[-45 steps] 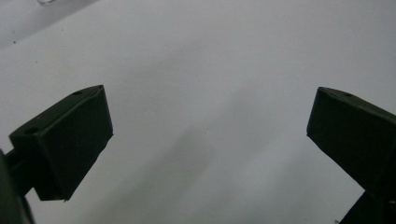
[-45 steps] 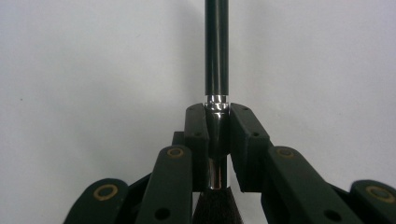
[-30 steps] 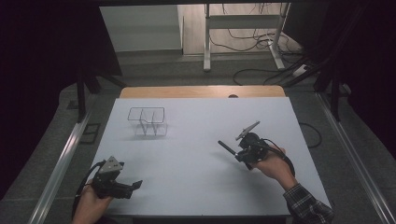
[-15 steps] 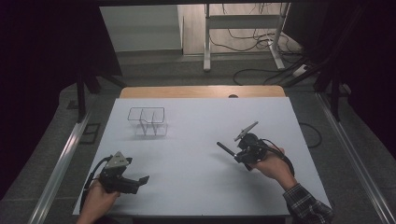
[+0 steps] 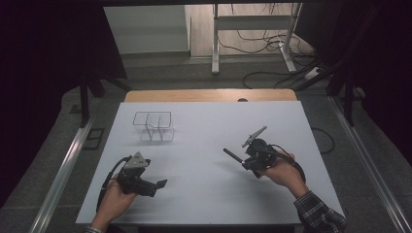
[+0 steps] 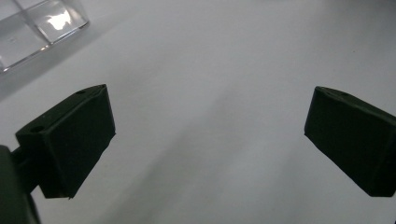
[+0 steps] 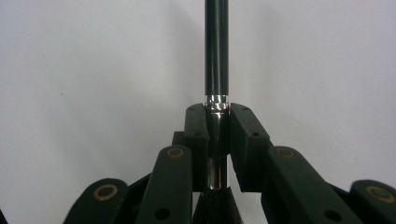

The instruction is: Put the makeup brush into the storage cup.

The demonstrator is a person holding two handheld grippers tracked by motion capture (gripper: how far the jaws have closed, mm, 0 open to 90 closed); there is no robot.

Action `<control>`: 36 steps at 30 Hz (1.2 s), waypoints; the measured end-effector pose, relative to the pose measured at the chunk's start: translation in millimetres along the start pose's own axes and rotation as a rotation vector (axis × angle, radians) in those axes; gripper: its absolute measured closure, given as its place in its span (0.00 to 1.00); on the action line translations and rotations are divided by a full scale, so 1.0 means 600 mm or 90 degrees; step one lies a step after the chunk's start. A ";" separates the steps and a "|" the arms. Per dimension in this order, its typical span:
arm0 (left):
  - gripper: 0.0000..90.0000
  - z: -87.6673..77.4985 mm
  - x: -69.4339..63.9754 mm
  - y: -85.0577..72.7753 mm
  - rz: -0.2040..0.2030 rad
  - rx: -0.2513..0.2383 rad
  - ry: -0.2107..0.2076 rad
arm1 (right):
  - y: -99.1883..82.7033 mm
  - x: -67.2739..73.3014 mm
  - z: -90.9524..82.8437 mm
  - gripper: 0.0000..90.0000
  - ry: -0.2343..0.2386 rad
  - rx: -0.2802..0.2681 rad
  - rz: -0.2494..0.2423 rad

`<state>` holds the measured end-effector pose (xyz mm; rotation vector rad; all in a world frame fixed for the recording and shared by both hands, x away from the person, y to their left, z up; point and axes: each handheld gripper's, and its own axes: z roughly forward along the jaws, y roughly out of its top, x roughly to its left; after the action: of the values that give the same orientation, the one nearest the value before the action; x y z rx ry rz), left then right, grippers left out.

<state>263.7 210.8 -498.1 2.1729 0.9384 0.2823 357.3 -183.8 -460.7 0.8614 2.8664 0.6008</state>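
We hold a black brush (image 7: pixel 216 51) clamped by its metal collar in our right gripper (image 7: pixel 217 116), while our left gripper (image 6: pixel 205 135) hangs wide and empty. We judge the next move is carrying the brush to the clear organizer (image 5: pixel 154 126), with the left steadying it.

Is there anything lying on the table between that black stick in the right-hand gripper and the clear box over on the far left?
Nothing visible does. The right gripper is clamped on the black stick, and the white table between it and the clear box looks bare. The left gripper, jaws open, sits nearer the person, off that line.
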 end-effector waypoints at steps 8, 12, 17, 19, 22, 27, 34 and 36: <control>0.02 0.024 -0.011 0.029 0.021 0.016 -0.017 | 0.003 0.006 -0.006 0.86 0.006 -0.003 -0.007; 0.03 0.035 -0.016 0.040 0.026 0.019 -0.028 | 0.005 0.009 -0.005 0.86 0.011 0.000 -0.010; 0.02 0.046 -0.020 0.052 0.029 0.023 -0.036 | 0.007 0.012 -0.003 0.86 0.014 0.004 -0.017; 0.02 0.049 -0.020 0.057 0.032 0.023 -0.040 | 0.008 0.013 -0.003 0.86 0.015 0.005 -0.018; 0.02 0.054 -0.023 0.064 0.028 0.022 -0.043 | 0.010 0.014 -0.003 0.86 0.017 0.005 -0.019; 0.02 0.062 -0.026 0.074 0.034 0.021 -0.049 | 0.013 0.018 -0.001 0.86 0.022 0.008 -0.023; 0.01 0.072 -0.033 0.085 0.040 0.025 -0.055 | 0.016 0.026 0.000 0.86 0.030 0.010 -0.034; 0.01 0.074 -0.034 0.087 0.043 0.029 -0.058 | 0.017 0.029 0.001 0.86 0.031 0.012 -0.040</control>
<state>297.5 148.0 -490.5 2.2424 0.8294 0.1950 348.4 -166.3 -456.4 0.7667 2.9349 0.5985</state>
